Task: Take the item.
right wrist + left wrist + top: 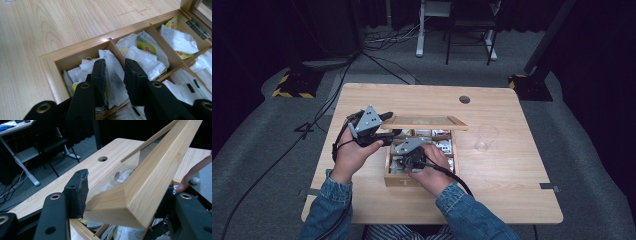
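Tabletop (512, 190) has bare wood all around the wooden box (394, 181). Left tool (117, 202) grips the raised lid (424, 122). Right tool (114, 75) squeezes a white tea bag (113, 77) inside. Clear cup (486, 136) stands nearby.
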{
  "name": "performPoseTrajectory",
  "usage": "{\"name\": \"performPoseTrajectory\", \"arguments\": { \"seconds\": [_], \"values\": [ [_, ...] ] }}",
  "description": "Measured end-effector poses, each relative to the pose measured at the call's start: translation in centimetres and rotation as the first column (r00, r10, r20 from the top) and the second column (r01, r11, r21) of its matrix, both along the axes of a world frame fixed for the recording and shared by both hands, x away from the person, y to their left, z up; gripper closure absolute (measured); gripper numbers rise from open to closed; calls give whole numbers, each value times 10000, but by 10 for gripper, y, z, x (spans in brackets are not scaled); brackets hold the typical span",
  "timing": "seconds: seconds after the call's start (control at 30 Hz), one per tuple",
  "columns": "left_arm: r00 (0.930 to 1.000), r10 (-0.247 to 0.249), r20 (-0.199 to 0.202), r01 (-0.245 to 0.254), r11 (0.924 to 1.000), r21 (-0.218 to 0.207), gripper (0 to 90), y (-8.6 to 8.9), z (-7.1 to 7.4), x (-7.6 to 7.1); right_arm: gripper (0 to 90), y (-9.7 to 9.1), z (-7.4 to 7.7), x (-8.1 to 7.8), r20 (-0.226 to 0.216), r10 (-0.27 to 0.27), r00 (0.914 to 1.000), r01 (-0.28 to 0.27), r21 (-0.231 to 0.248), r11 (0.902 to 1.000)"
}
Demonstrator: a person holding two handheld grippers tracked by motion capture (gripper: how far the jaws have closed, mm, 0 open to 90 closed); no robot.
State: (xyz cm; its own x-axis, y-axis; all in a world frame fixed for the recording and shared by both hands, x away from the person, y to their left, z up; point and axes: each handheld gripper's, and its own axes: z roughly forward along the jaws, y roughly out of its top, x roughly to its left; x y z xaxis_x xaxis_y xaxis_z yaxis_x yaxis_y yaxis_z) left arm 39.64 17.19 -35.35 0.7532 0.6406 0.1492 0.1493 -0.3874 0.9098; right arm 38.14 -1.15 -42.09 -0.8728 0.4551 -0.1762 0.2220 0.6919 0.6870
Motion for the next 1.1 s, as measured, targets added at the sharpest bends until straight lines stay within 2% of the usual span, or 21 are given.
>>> {"name": "performPoseTrajectory", "arguments": {
  "seconds": [0.1, 0.27, 0.4, 0.77, 1.1],
  "values": [
    [10000, -6, -12, 6, 10000, 4, 424, -1, 0, 0, 763, 1, 0, -1, -39, -12, 10000, 12, -89, 10000],
    [10000, -12, -14, 12, 10000, -10, 424, -1, -1, 0, 876, 4, -1, -2, 169, 169, 9997, -163, -379, 9991],
    [10000, -38, -15, 38, 10000, -28, 424, -1, -1, 1, 900, 3, 1, -2, 483, 214, 9986, -195, -401, 9990],
    [10000, -40, -42, 40, 10000, -49, 424, -2, -1, 1, 900, -12, 21, -13, 484, 73, 9988, -103, 616, 9980],
    [10000, -52, -73, 52, 10000, -18, 424, -3, -2, 1, 900, -32, 41, -26, 839, -148, 9964, 16, 1551, 9879]
  ]
}}
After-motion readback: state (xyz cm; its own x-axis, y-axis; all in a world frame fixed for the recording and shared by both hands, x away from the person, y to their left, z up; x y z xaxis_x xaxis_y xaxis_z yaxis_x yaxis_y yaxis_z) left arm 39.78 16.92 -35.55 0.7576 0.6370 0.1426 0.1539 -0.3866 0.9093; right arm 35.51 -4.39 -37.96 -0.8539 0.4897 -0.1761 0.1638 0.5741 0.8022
